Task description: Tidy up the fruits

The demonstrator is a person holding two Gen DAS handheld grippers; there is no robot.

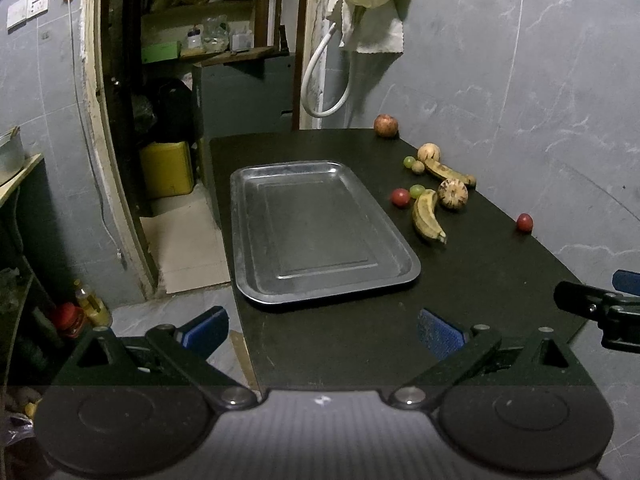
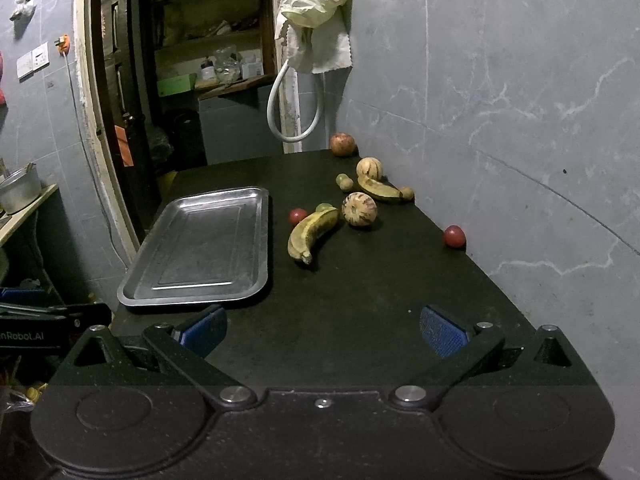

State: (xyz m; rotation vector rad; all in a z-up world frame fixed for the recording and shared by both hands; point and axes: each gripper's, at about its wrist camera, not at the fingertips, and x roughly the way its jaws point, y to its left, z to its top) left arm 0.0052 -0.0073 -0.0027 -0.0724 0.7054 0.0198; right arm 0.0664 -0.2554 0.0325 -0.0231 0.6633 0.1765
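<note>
An empty metal tray (image 1: 320, 292) (image 2: 200, 294) lies on the black table (image 1: 460, 280) (image 2: 360, 300). Fruits lie to its right by the wall: a near banana (image 1: 426, 216) (image 2: 312, 232), a far banana (image 1: 448, 173) (image 2: 380, 190), a striped melon (image 1: 453, 194) (image 2: 359, 209), a second striped melon (image 1: 429, 152) (image 2: 369, 168), an apple (image 1: 386, 125) (image 2: 342, 144), red tomatoes (image 1: 400, 197) (image 1: 524, 223) (image 2: 454, 236), green grapes (image 1: 416, 190). My left gripper (image 1: 320, 332) is open and empty at the table's near edge. My right gripper (image 2: 322, 332) is open and empty over the near table.
A grey tiled wall (image 2: 520, 120) runs along the table's right side. A doorway with shelves (image 1: 200, 40) and a yellow jerrycan (image 1: 168, 168) lie beyond the far left. A cloth and white hose (image 1: 368, 8) hang at the back. The floor drops off left of the table.
</note>
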